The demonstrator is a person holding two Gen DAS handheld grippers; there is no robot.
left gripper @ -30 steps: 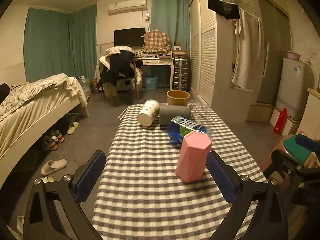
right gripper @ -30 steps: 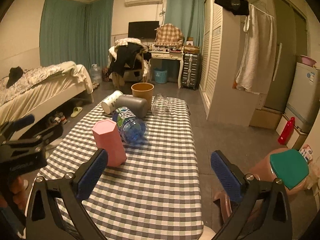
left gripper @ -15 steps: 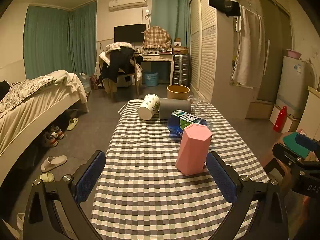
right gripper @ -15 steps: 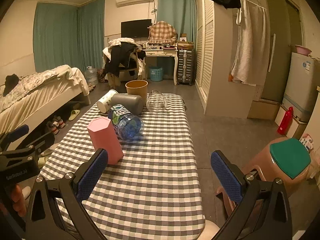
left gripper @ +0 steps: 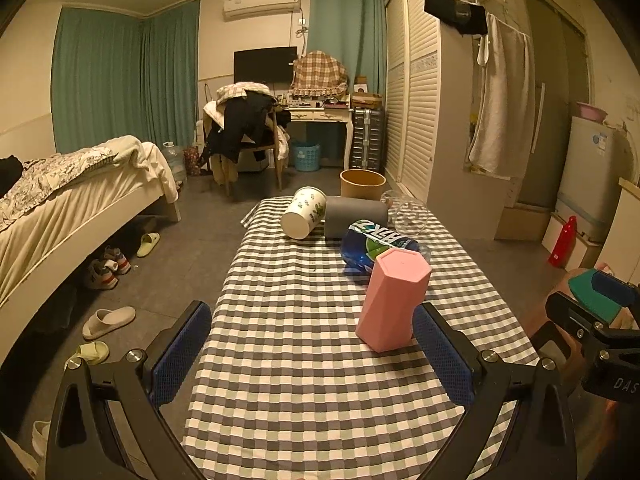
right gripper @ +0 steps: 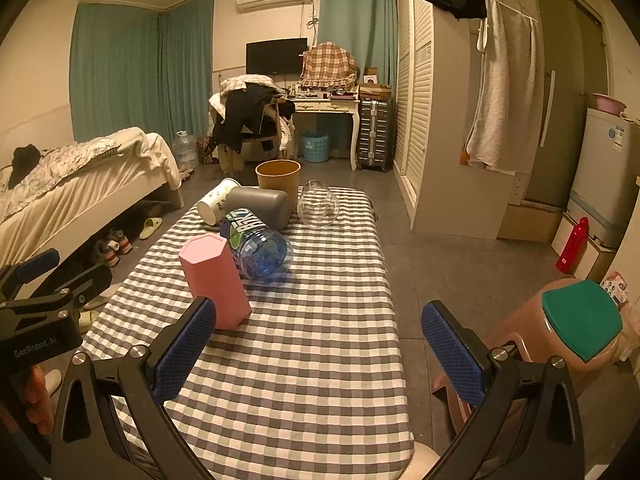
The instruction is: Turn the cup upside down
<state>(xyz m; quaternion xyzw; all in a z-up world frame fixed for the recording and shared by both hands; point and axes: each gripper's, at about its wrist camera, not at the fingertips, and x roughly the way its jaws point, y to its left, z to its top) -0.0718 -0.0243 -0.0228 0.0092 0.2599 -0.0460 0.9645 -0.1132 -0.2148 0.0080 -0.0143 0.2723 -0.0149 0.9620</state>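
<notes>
Two grippers (left [left gripper: 312, 354], right [right gripper: 320, 352]) spread, empty; hexagonal pink cup [left gripper: 392, 300] standing | checked tablecloth [left gripper: 304, 320]

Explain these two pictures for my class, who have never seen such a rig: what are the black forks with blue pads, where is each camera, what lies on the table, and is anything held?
No robot here: a person holds two hand grippers, each with a fisheye camera looking along its fingers. One picture is from the left gripper, the other from the right gripper. Both are open and hold nothing. On the checked table a pink hexagonal cup stands closed end up. Behind it lie a blue water bottle, a grey cylinder, a white paper cup and a clear glass vessel.
</notes>
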